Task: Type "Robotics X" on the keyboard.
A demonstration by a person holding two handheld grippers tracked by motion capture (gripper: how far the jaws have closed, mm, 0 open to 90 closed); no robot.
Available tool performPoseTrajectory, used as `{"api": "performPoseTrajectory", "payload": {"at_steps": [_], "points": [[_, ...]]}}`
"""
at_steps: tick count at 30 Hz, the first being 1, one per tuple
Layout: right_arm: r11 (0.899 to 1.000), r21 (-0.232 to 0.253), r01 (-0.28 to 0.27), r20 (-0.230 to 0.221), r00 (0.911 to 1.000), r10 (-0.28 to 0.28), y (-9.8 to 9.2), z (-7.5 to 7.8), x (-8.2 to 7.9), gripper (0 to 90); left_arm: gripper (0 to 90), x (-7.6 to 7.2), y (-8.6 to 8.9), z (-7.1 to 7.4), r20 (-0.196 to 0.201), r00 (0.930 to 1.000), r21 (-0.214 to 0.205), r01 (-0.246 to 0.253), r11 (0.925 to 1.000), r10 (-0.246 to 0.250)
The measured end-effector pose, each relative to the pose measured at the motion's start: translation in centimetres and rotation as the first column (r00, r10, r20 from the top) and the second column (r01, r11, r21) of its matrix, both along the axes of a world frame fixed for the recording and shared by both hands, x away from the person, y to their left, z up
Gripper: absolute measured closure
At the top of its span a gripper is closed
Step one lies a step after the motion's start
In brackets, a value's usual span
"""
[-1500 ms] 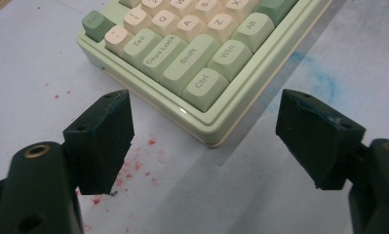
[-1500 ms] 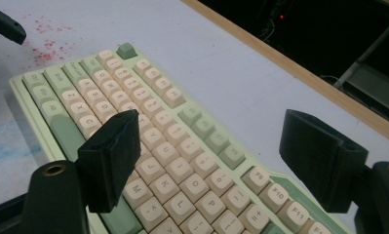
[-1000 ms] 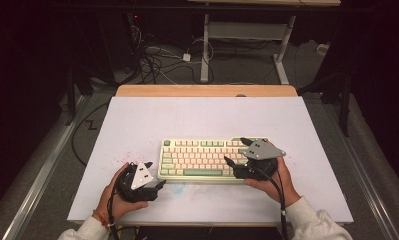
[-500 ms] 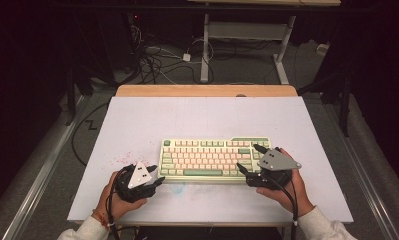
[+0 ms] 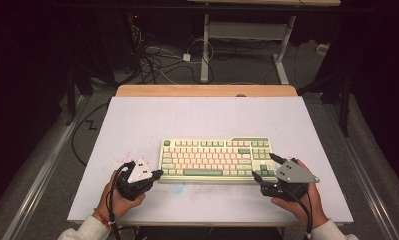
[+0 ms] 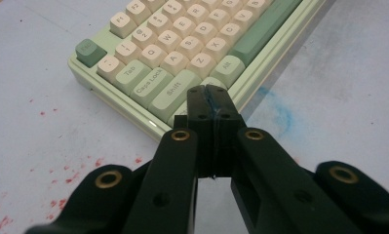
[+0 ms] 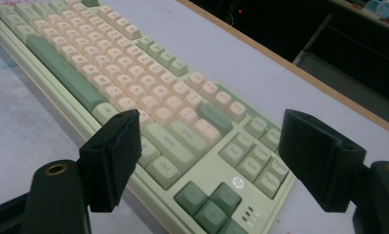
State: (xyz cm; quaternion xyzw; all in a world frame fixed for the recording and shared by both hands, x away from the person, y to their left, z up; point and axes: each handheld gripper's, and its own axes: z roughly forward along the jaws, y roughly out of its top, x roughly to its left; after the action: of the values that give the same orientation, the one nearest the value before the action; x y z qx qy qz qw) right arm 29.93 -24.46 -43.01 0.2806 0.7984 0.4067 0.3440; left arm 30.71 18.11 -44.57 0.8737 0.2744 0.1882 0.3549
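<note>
The keyboard [image 5: 218, 159] is seen lying flat near the middle of the white desk [image 5: 152, 120], slightly toward the front edge. At its nine o'clock end, the left gripper [image 5: 158, 174] is held level by the left hand [image 5: 118, 196], pointed at the front corner by the Shift key; its jaws have just been closing and are now pressed together with nothing between them. At the four o'clock corner, the right gripper [image 5: 265, 166] is held by the right hand [image 5: 296, 204], jaws spread wide over the arrow keys. Red specks [image 6: 46, 165] and a blue smudge [image 6: 280, 109] are seen on the desk. Cables [image 5: 162, 55] lie on the floor at twelve o'clock.
</note>
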Motion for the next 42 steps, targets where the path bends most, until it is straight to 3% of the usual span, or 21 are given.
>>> {"api": "performPoseTrajectory", "payload": {"at_steps": [10, 16, 27, 37, 42], "points": [[0.999, -0.017, 0.029, -0.027, 0.9992, -0.029, -1.0, -1.1, -1.1, 23.7, 87.4, 1.5, -2.4, 0.9, -0.029, 0.9993, -0.013, 0.024, 0.9996, -0.025], [0.999, -0.034, 0.022, -0.031, 0.9993, -0.023, -0.9, -1.4, -1.3, 23.7, 87.4, 2.3, -4.6, 1.2, -0.027, 0.9971, 0.023, 0.071, 0.9972, -0.071], [0.999, -0.048, 0.001, -0.044, 0.999, -0.003, -0.3, -1.7, -1.3, 23.7, 87.4, 4.2, -7.4, 1.0, -0.045, 0.9941, 0.047, 0.101, 0.9938, -0.099], [0.998, -0.06, -0.01, -0.04, 0.9992, 0.008, -0.4, -1.8, -1.3, 23.7, 87.4, 5.3, -8.8, 0.3, -0.074, 0.9916, 0.079, 0.112, 0.9905, -0.107], [0.998, -0.063, -0.008, -0.043, 0.9991, 0.006, -0.3, -1.8, -1.3, 23.7, 87.4, 5.5, -9.0, -0.1, -0.07, 0.9932, 0.098, 0.1, 0.9901, -0.094]]}}
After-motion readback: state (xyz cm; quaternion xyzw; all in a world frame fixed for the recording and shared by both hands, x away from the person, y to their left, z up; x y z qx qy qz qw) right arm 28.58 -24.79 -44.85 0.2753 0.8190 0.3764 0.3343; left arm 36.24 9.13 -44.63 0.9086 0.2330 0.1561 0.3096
